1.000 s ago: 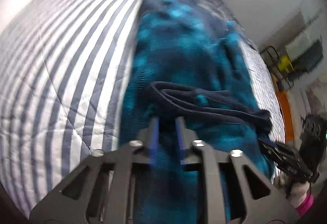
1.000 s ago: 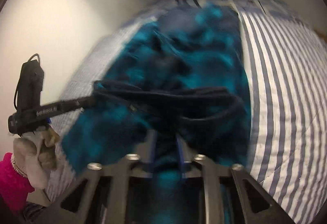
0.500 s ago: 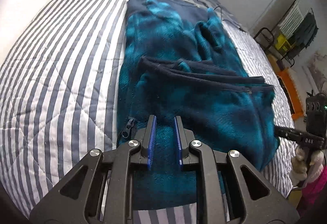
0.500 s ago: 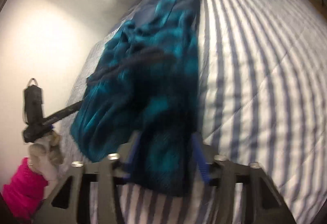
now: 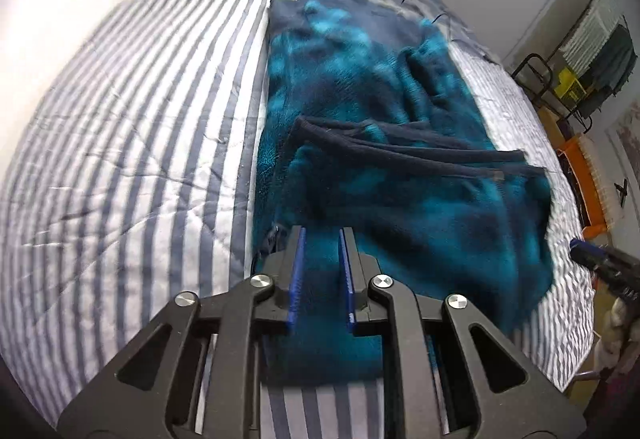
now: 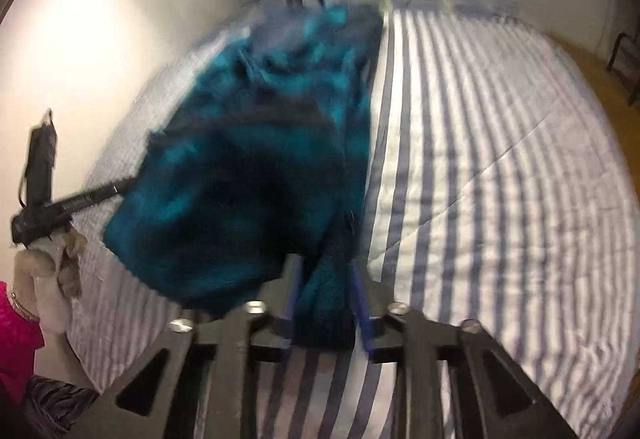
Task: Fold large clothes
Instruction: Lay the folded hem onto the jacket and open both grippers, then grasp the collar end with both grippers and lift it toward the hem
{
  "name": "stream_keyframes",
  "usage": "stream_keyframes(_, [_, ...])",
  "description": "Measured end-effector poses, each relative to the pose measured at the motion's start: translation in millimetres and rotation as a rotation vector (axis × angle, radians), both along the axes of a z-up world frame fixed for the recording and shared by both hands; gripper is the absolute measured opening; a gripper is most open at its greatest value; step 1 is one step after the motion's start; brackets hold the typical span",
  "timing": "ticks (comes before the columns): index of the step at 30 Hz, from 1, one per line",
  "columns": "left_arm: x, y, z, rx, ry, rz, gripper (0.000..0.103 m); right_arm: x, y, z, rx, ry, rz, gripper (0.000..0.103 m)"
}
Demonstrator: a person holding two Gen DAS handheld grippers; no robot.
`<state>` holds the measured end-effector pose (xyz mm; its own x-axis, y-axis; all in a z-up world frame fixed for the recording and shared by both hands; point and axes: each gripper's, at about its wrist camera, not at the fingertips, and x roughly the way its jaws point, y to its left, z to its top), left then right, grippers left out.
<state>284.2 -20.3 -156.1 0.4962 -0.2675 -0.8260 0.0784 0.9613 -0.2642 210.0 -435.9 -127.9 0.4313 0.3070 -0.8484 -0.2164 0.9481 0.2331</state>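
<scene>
The left gripper [image 5: 320, 275] has its blue fingers [image 5: 297, 275] set narrowly apart above the near end of the fleece [image 5: 400, 175]. Teal pile shows in the slot between them, but I cannot tell whether the pads press on it or just hang over it. Ahead of the fingers the fleece lies along the bed [image 5: 132, 159], its lower part folded back over itself, so a dark hem crosses the cloth a little beyond the tips. To the left of the fingers is bare striped quilt.

The right gripper [image 6: 326, 299] has a rolled wad of the fleece [image 6: 240, 179] between its fingers [image 6: 360, 299], and the jaws are closing (the picture is smeared, so I cannot tell if the pads grip the cloth). The rest spreads ahead and to the left of the tips. Further left, a gloved hand [image 6: 48, 263] holds the other gripper's handle; a pink sleeve [image 6: 16, 323] shows below it.
</scene>
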Motion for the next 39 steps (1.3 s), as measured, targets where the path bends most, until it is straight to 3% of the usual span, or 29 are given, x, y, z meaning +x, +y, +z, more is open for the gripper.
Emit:
stream_keyframes(8, [-83,18,106,-0.126,-0.155,0.023,0.018,-78,-9,89,0.077,-0.194,-0.084,0.034])
stream_keyframes(13, [-115,22,162,-0.093,-0.208,0.001,0.018,-114,4,127,-0.001,-0.254,-0.049,0.035])
stream_keyframes(17, [-118,19,202,-0.039,-0.265,-0.033,0.018,-126,14,161,-0.051,-0.312,0.010,0.035])
stream_keyframes(18, [-110,17,213,-0.023,-0.280,-0.047,0.020,-126,16,168,-0.057,-0.325,0.022,0.035])
stream_keyframes(21, [-73,17,228,-0.008,-0.302,-0.067,0.045,-101,18,191,-0.082,-0.357,0.039,0.035])
stream_keyframes(24, [-24,19,222,-0.008,-0.291,-0.071,0.046,-56,15,190,-0.086,-0.342,0.037,0.035])
stream_keyframes(28, [55,26,188,0.026,-0.252,-0.059,0.046,28,17,168,-0.087,-0.304,0.045,0.035])
stream_keyframes(33, [166,38,108,0.030,-0.167,-0.036,0.044,135,30,111,-0.074,-0.242,0.065,0.033])
stream_keyframes(35, [197,42,75,0.026,-0.135,-0.025,0.037,180,36,76,-0.063,-0.205,0.058,0.031])
stream_keyframes(39, [249,49,22,0.001,-0.096,-0.001,0.037,257,50,11,-0.036,-0.147,0.049,0.029])
